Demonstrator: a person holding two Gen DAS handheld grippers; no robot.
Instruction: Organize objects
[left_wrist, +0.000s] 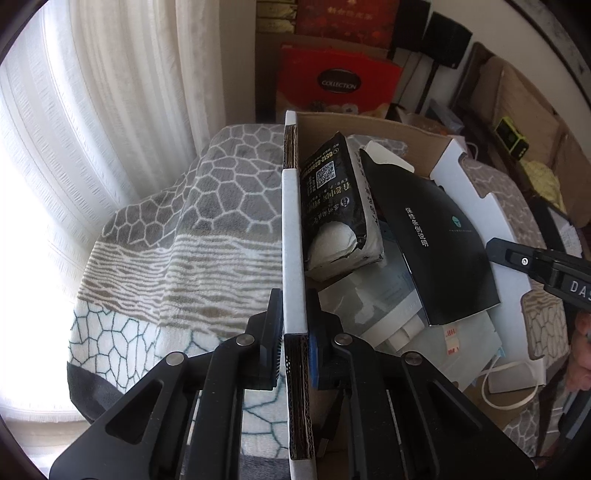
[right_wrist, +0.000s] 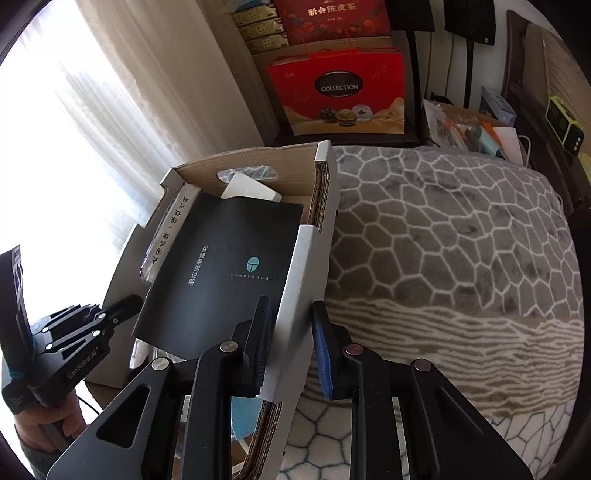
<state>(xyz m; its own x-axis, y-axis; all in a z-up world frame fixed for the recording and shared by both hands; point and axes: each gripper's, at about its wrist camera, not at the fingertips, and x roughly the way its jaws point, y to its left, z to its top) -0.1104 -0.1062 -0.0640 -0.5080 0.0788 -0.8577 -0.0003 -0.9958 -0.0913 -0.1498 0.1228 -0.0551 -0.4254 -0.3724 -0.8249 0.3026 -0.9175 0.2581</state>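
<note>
Here, the left tongs (left_wrist: 295, 332) clamp one side wall of a cardboard box (right_wrist: 317, 236) on a patterned blanket (right_wrist: 443, 236); the right tongs (right_wrist: 291, 347) straddle the opposite wall, apparently gripping it (outer pad contact unclear). Inside lie a black booklet (right_wrist: 221, 266) and a black-and-white packet (left_wrist: 332, 199).
</note>
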